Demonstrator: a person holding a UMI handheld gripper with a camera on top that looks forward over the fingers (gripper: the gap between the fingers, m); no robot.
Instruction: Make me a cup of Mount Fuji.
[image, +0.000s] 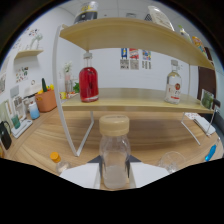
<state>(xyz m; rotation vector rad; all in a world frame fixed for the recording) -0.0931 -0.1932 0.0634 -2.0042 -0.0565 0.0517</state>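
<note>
A clear bottle (114, 150) with a tan screw cap stands upright between my fingers, with a pale cloudy liquid in its lower part. My gripper (115, 170) is shut on it: the left finger (82, 175) and the right finger (149, 174) press on its two sides. An empty clear glass (171, 161) stands on the wooden table (45, 142), just right of the right finger. On the lower shelf beyond are a bottle of red liquid (88, 82) at the left and a clear bottle with a red label (173, 87) at the right.
A two-tier wooden shelf (130, 104) on white legs spans the table ahead. A small yellow-capped bottle (56, 159) lies left of my fingers. An orange pot (46, 100) and small jars sit at the far left. A blue object (210, 152) lies at the right.
</note>
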